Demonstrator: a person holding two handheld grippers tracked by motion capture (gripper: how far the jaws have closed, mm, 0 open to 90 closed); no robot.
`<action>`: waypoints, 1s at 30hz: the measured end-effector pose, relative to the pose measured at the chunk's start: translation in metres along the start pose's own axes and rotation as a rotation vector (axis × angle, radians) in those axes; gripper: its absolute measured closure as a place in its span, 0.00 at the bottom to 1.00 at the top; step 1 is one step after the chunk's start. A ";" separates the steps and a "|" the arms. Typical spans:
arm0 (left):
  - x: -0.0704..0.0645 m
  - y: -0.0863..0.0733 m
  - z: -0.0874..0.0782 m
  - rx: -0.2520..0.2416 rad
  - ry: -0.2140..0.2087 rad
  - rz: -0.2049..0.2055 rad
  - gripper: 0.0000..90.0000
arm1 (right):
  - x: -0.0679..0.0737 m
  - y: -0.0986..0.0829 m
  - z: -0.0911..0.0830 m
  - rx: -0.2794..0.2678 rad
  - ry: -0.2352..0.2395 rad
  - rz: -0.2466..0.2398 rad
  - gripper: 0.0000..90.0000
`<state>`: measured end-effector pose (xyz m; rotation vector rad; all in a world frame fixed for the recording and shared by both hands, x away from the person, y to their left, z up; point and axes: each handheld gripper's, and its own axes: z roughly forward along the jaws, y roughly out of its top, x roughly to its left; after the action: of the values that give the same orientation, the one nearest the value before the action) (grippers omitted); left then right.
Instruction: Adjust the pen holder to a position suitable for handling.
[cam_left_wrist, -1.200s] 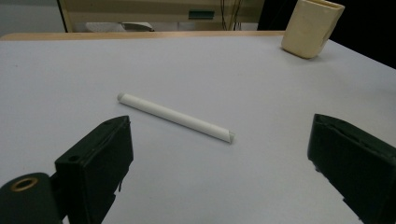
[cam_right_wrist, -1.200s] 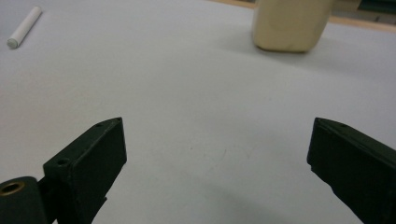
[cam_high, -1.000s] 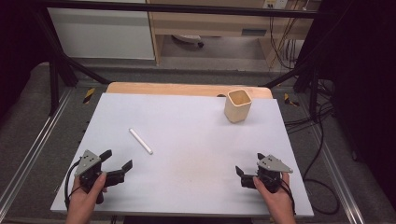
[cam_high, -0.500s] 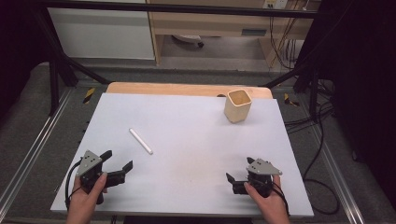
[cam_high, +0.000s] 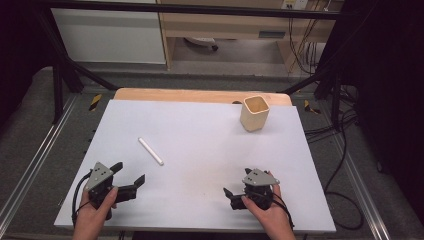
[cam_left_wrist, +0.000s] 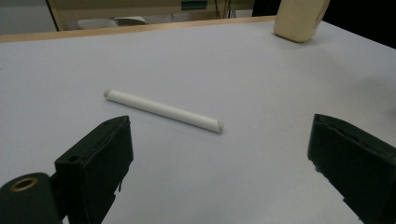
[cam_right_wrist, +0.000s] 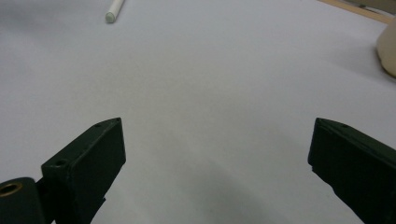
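A white stick (cam_high: 150, 151) lies flat on the white tabletop (cam_high: 210, 145), left of the middle. My left gripper (cam_high: 130, 172) rests near the front left corner, open and holding nothing, its jaws pointing toward the stick. In the left gripper view the stick (cam_left_wrist: 163, 111) lies a short way beyond the open gripper (cam_left_wrist: 219, 140). My right gripper (cam_high: 236, 184) sits at the front right, open, with bare table between its jaws. The right gripper view has the gripper (cam_right_wrist: 217, 123) wide open and the stick's tip (cam_right_wrist: 114, 10) far off at the top left.
A pale wooden cup (cam_high: 254, 113) stands upright at the back right of the table; it also appears as the cup (cam_left_wrist: 299, 18) and the cup's edge (cam_right_wrist: 387, 51) in the gripper views. A wooden strip (cam_high: 200, 95) runs along the far edge. Cables (cam_high: 345, 165) hang off the right side.
My right gripper has slid left and toward the front edge, turning its jaws toward the left. The left gripper, stick and cup have stayed put.
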<state>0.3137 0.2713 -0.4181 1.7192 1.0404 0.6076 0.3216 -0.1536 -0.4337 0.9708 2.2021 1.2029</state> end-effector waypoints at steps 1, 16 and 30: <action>0.000 0.000 0.000 0.000 0.000 0.000 0.08 | 0.000 0.000 0.000 0.000 0.000 0.000 0.05; -0.004 0.000 0.000 0.009 -0.014 0.017 0.08 | 0.034 0.058 0.043 0.034 0.066 -0.083 0.05; 0.003 0.001 -0.004 -0.007 0.024 -0.011 0.08 | 0.045 0.087 0.086 0.059 0.103 -0.051 0.05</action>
<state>0.3125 0.2756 -0.4159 1.7025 1.0626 0.6253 0.3813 -0.0404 -0.4067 0.8876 2.3401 1.1959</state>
